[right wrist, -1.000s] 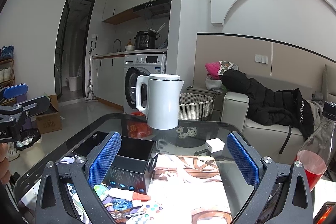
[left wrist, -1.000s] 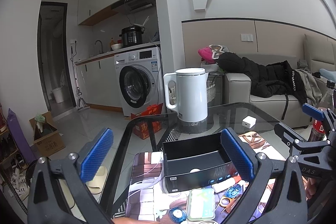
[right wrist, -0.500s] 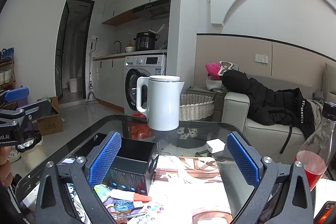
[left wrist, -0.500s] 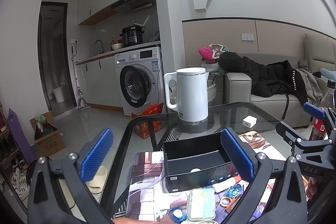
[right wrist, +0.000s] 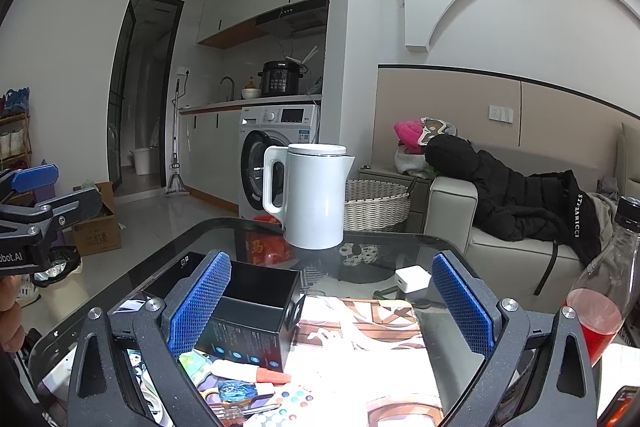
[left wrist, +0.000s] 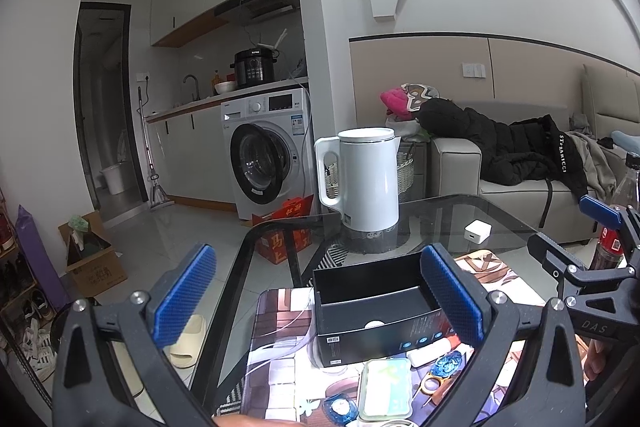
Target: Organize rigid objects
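Your left gripper (left wrist: 316, 301): level above table, jaws wide, empty. Right gripper (right wrist: 330, 301): same, spread, nothing held. Black box (left wrist: 374, 307): frame centre; small items (left wrist: 386, 383) lower centre, w/ scissors.

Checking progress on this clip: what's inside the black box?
The black box holds one small white round item on its floor. The front wall hides the rest of the floor.

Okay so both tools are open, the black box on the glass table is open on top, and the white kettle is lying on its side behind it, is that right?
Not quite. The white kettle is standing upright, not lying on its side; the right wrist view shows it clearly. The rest holds: the left tool and right tool are both open, and the black box on the glass table is open on top, with the kettle behind it.
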A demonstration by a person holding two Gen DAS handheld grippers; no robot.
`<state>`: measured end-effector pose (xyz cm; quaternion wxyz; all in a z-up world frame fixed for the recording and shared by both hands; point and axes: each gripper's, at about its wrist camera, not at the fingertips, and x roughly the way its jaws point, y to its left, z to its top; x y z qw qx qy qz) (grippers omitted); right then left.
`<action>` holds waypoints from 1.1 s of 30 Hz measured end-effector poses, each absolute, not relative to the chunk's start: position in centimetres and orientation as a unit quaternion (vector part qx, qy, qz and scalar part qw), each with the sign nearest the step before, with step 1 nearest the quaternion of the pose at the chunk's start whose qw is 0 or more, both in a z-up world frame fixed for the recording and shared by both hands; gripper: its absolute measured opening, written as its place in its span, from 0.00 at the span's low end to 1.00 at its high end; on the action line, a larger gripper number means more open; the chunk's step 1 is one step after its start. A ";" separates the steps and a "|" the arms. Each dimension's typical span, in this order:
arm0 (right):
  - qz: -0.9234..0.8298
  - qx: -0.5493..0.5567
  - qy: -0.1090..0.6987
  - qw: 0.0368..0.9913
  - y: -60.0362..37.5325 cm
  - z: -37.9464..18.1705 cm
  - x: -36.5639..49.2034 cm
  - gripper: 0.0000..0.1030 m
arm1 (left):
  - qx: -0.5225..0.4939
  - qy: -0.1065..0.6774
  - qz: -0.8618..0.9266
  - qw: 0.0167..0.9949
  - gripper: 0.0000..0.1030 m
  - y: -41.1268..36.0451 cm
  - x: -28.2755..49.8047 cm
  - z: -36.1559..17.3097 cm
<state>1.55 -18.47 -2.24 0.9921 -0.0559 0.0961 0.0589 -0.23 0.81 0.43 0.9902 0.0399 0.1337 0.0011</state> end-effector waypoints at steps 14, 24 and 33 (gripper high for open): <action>0.060 -0.052 0.091 0.993 -18.4 -1.9 1.5 1.00 | 0.045 0.132 0.001 0.990 1.00 0.5 -0.3 0.1; 0.071 -0.072 0.173 0.980 -17.6 -3.3 3.9 1.00 | 0.036 0.317 0.030 0.947 1.00 1.2 4.2 -3.9; 0.059 -0.044 0.347 0.935 -18.9 -8.2 8.2 1.00 | 0.026 0.444 0.040 0.895 1.00 1.7 6.5 -8.6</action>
